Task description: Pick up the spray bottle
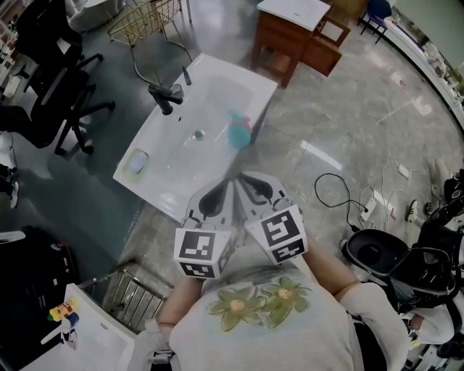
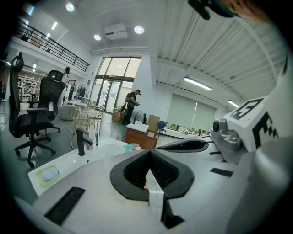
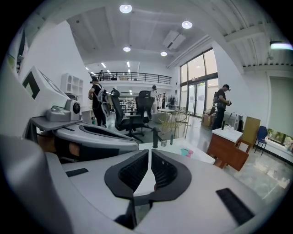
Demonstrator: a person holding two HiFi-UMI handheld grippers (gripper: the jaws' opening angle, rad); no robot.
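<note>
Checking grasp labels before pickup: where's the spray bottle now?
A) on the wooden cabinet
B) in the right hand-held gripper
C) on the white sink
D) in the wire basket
C: in the head view the teal spray bottle sits on the white sink, across the basin from the black faucet.

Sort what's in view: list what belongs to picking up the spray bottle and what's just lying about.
For the job: spray bottle, on the white sink; left claw and right claw, both shut and empty.

Lying about: black faucet, small tray on the sink rim, wire basket, office chair, wooden cabinet.
</note>
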